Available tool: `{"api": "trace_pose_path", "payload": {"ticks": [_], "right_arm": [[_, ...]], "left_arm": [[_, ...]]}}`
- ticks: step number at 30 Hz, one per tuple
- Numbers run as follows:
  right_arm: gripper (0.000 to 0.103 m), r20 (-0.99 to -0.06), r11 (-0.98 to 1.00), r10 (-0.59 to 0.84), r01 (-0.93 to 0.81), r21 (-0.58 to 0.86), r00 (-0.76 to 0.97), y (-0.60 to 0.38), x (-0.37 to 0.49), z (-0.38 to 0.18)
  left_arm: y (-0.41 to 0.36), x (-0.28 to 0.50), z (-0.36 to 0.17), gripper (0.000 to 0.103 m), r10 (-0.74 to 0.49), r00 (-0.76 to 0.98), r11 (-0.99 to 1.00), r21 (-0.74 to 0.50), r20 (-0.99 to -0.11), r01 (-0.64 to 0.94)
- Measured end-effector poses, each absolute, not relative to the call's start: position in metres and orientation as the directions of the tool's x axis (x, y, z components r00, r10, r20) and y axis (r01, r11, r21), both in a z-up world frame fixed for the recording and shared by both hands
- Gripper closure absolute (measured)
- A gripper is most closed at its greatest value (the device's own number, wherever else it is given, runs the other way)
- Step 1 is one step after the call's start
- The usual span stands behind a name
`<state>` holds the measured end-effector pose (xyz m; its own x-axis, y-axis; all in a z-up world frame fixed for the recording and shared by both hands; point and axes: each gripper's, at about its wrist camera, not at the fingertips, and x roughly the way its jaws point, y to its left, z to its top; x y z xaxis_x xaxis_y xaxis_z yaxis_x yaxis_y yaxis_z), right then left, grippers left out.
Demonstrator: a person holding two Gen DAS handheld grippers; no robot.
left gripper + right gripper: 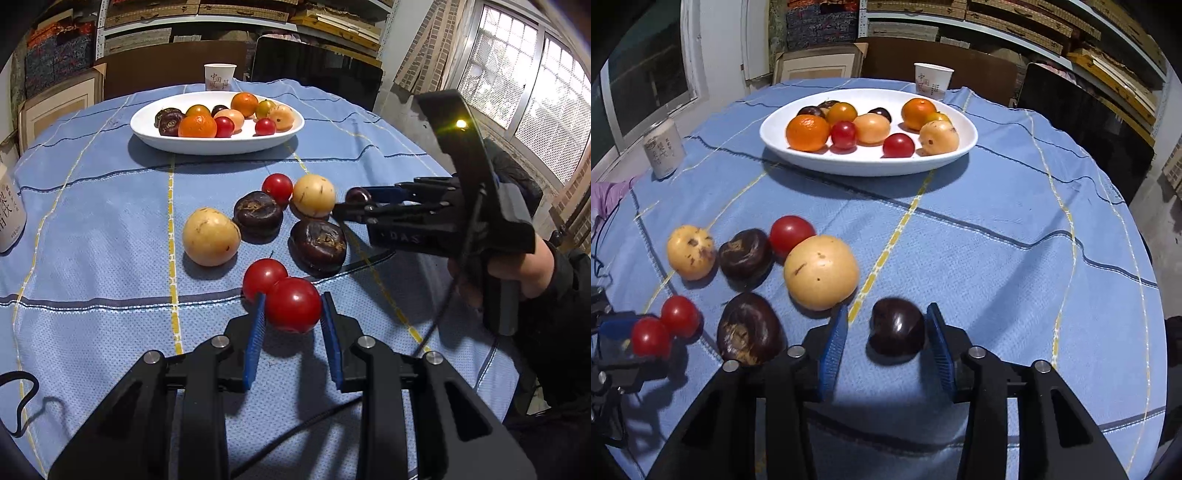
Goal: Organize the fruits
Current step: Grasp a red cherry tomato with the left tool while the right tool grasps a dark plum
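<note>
My left gripper (293, 310) is shut on a red tomato (293, 304) low over the blue cloth; a second tomato (260, 275) touches it from behind. My right gripper (888, 310) straddles a dark purple fruit (897, 326) lying on the cloth. Its right pad (938, 339) is at the fruit's side, and a gap shows before the left pad. In the left wrist view the right gripper (343, 208) comes in from the right. A white plate (868, 164) at the back holds several fruits. Loose yellow fruits (822, 271) and dark fruits (750, 328) lie in between.
A paper cup (931, 81) stands behind the plate and a pale bottle (663, 149) sits at the table's left edge. A person's hand (517, 266) holds the right gripper's handle. A black cable (22, 402) loops at the near left. Shelves and boxes line the back wall.
</note>
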<state>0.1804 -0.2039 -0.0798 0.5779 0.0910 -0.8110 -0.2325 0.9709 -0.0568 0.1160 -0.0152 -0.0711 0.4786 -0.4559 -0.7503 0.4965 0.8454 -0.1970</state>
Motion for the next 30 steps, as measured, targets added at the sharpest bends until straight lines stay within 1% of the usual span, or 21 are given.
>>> {"api": "trace_pose_path", "payload": {"ticks": [1, 2, 3, 8, 11, 17, 22, 23, 26, 30], "right_arm": [[0.066, -0.813, 0.972, 0.097, -0.230, -0.046, 0.574, -0.205, 0.182, -0.080], [0.072, -0.813, 0.974, 0.092, -0.221, -0.047, 0.576, -0.205, 0.182, -0.079], [0.073, -0.813, 0.975, 0.081, -0.216, -0.056, 0.576, -0.206, 0.180, -0.079], [0.074, -0.809, 0.974, 0.082, -0.218, -0.058, 0.583, -0.209, 0.168, -0.078], [0.072, -0.801, 0.971, 0.071, -0.224, -0.080, 0.594, -0.209, 0.161, -0.080], [0.072, -0.799, 0.973, 0.070, -0.218, -0.078, 0.597, -0.211, 0.158, -0.081], [0.072, -0.798, 0.977, 0.092, -0.210, -0.044, 0.596, -0.217, 0.155, -0.081], [0.075, -0.799, 0.977, 0.097, -0.208, -0.036, 0.593, -0.218, 0.155, -0.081], [0.076, -0.797, 0.980, 0.084, -0.194, -0.043, 0.598, -0.217, 0.153, -0.080], [0.076, -0.770, 0.982, 0.114, -0.187, -0.007, 0.628, -0.220, 0.142, -0.070]], "left_arm": [[-0.015, 0.116, -0.071, 0.074, -0.456, 0.479, 0.845, -0.197, -0.750, 0.496], [-0.015, 0.116, -0.071, 0.074, -0.456, 0.479, 0.845, -0.197, -0.750, 0.497], [-0.015, 0.116, -0.071, 0.074, -0.457, 0.478, 0.845, -0.198, -0.750, 0.496], [-0.015, 0.115, -0.070, 0.074, -0.457, 0.478, 0.845, -0.197, -0.750, 0.497], [-0.015, 0.115, -0.071, 0.074, -0.455, 0.479, 0.845, -0.194, -0.751, 0.499], [-0.015, 0.115, -0.071, 0.074, -0.453, 0.482, 0.847, -0.194, -0.750, 0.495], [-0.015, 0.115, -0.071, 0.074, -0.454, 0.482, 0.847, -0.194, -0.750, 0.495], [-0.015, 0.115, -0.071, 0.074, -0.453, 0.482, 0.847, -0.194, -0.750, 0.495], [-0.015, 0.115, -0.071, 0.074, -0.453, 0.482, 0.847, -0.194, -0.750, 0.495], [-0.014, 0.115, -0.070, 0.074, -0.455, 0.482, 0.848, -0.198, -0.749, 0.492]]}}
